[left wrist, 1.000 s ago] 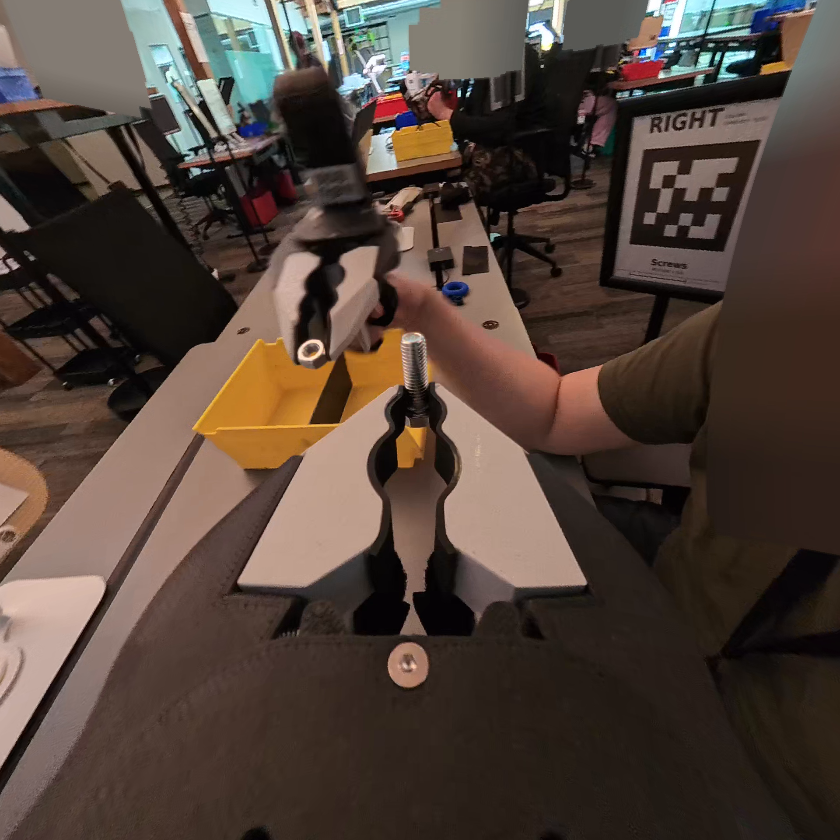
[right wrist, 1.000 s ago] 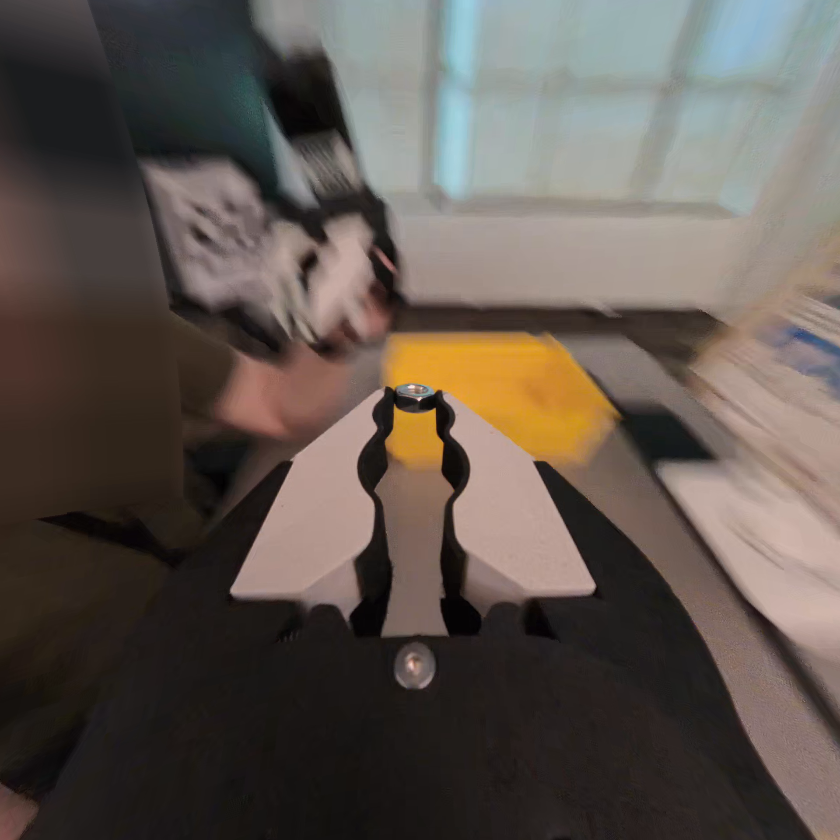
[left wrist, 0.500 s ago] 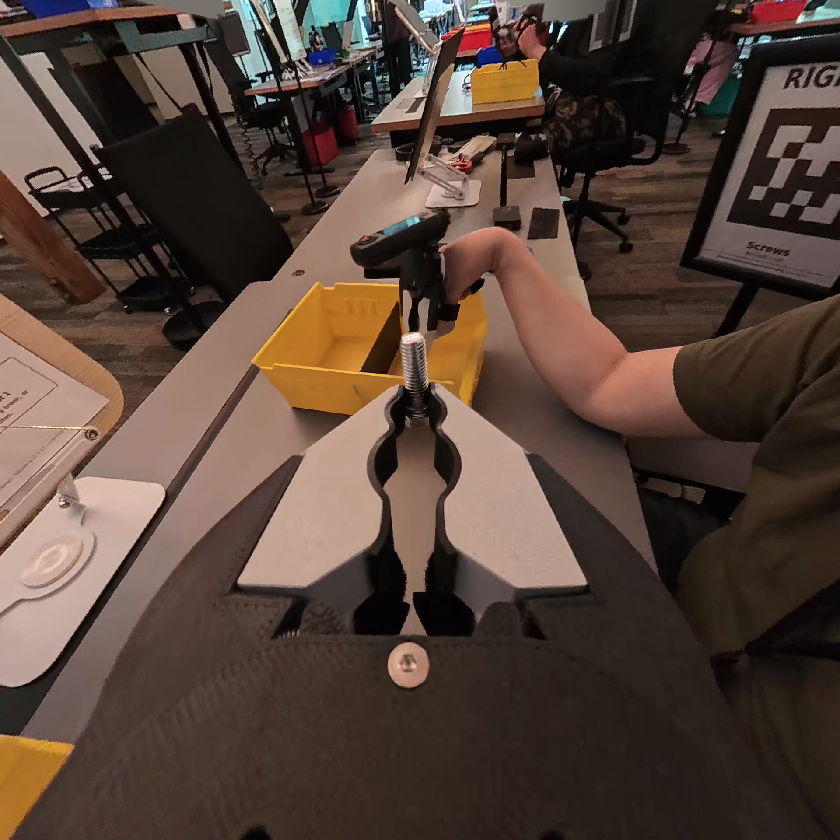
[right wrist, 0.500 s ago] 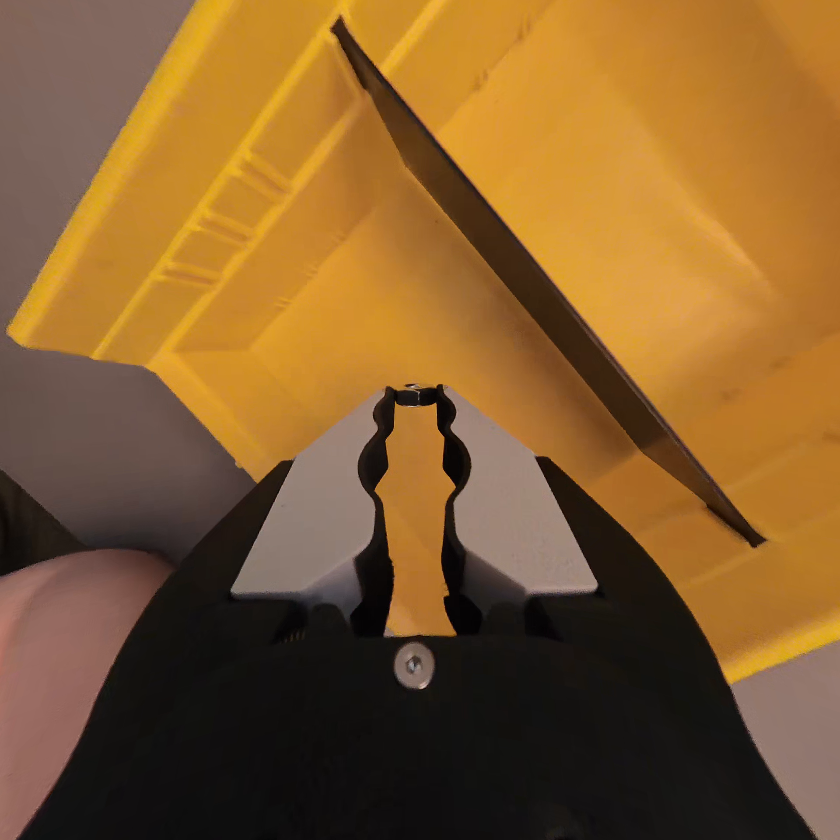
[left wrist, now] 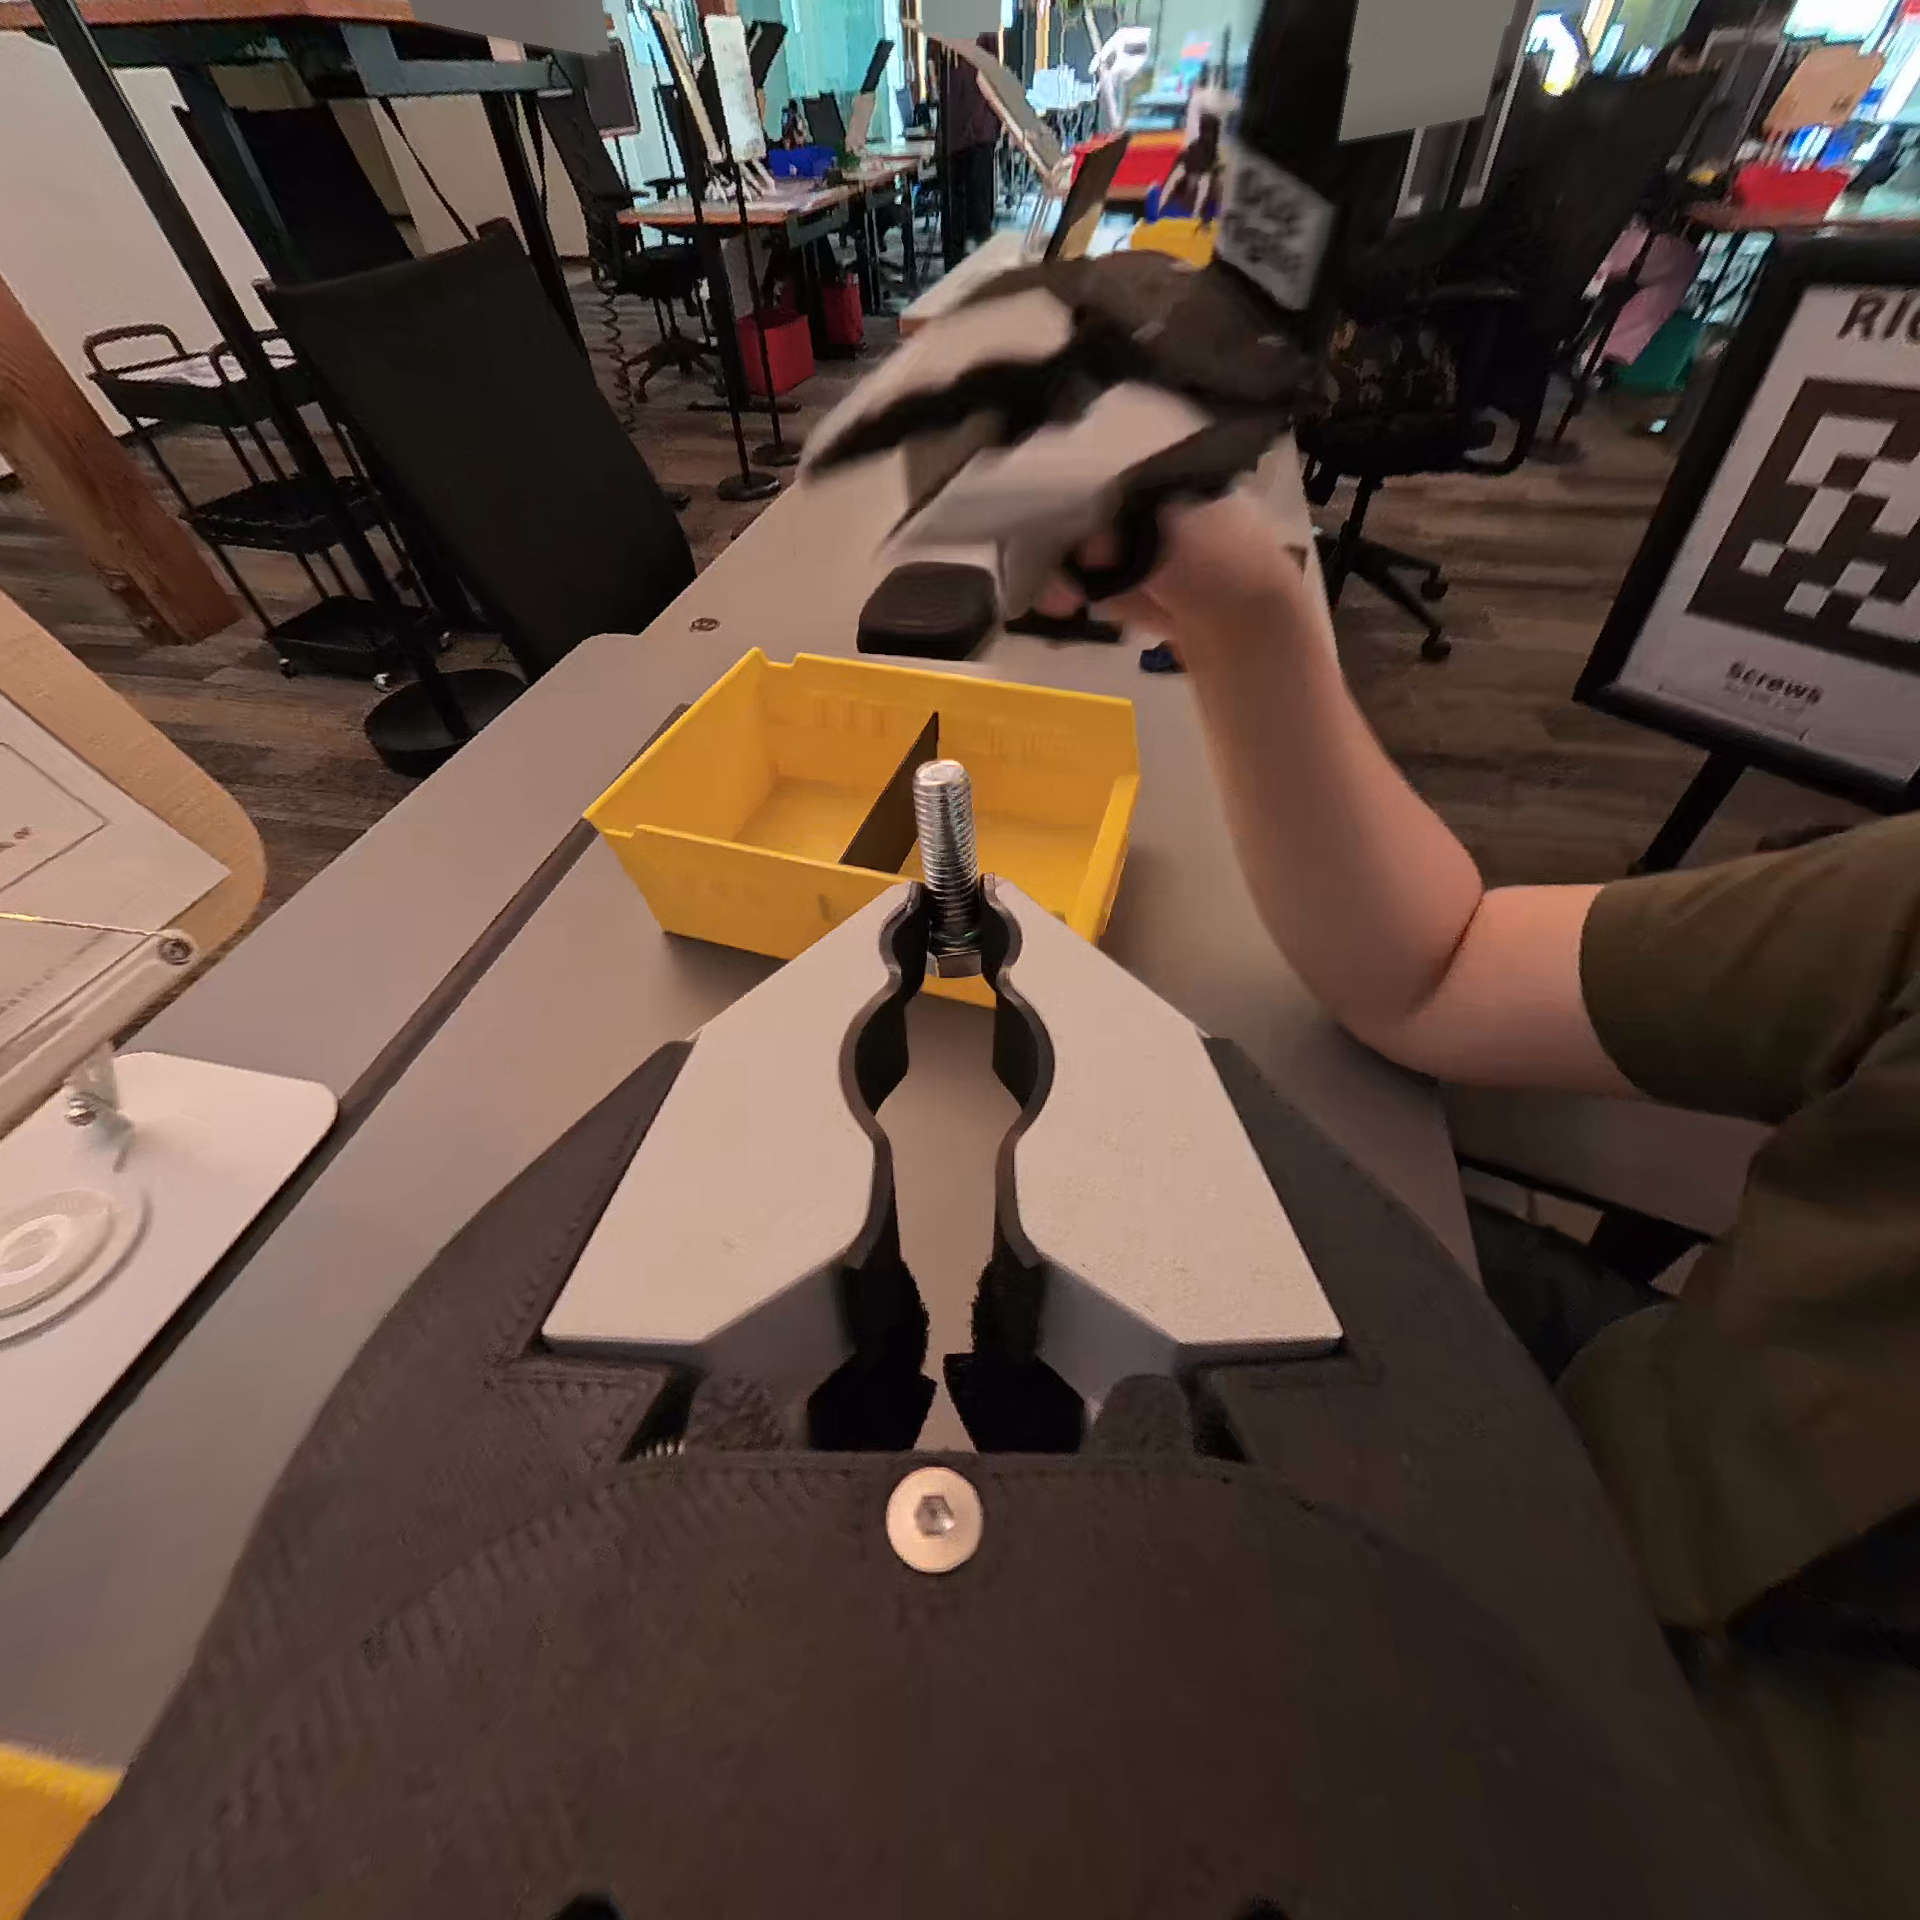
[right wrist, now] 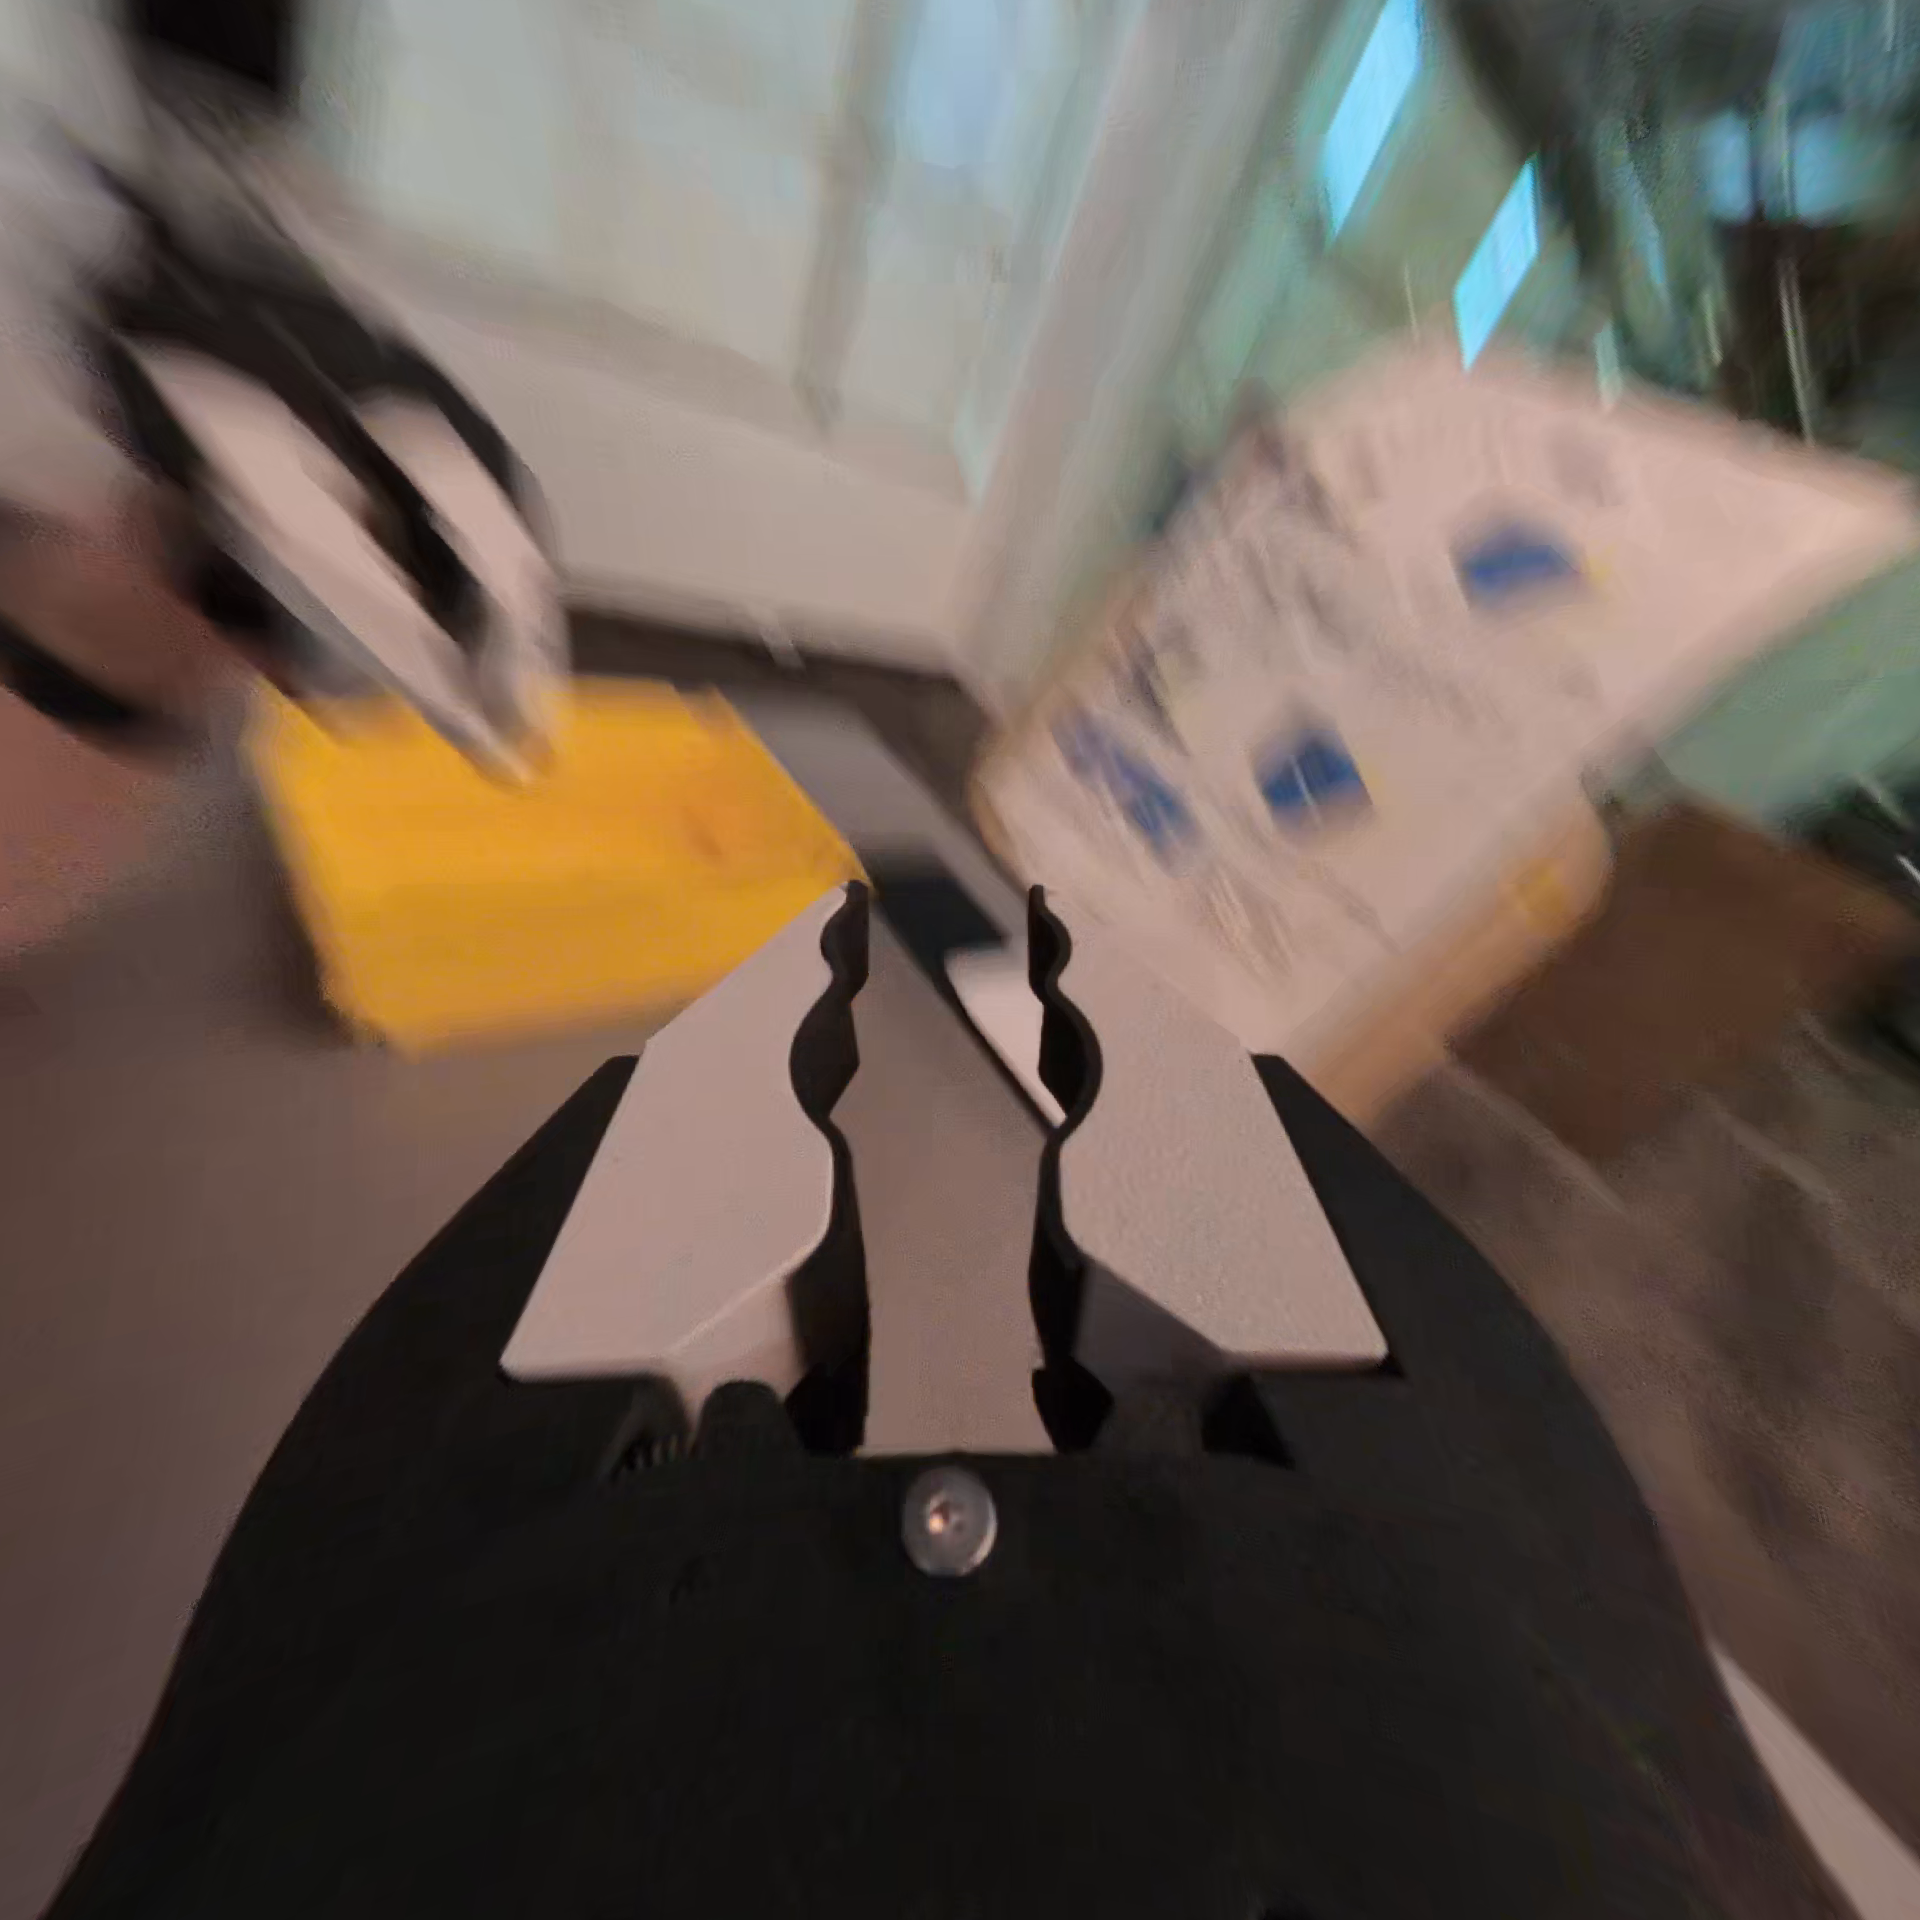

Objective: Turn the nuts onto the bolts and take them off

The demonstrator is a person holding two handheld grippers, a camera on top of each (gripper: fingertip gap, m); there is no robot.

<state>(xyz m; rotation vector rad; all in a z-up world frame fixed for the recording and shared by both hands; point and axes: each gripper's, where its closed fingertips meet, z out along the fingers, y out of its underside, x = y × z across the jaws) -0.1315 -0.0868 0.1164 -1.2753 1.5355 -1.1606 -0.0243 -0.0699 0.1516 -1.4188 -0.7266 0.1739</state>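
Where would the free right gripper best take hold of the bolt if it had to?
Probably the bare threaded shank of the bolt, from above or the side. The left gripper is shut on its head end, so the shank stands upright and exposed, in front of the yellow bin. The right gripper is open and empty.

The silver threaded steel bolt [left wrist: 943, 842] is standing upright, its rounded end pointing up and its threads showing bare along the whole visible shank. Its hexagonal head is sitting low, pinched at the tips of the left gripper [left wrist: 954, 914], whose grey fingers are closing on it from both sides. Relative to the yellow plastic bin with a black divider [left wrist: 727, 862], the bolt is hovering just in front of the near wall, lining up with the divider behind it. No nut is showing on the bolt or anywhere else in either view.
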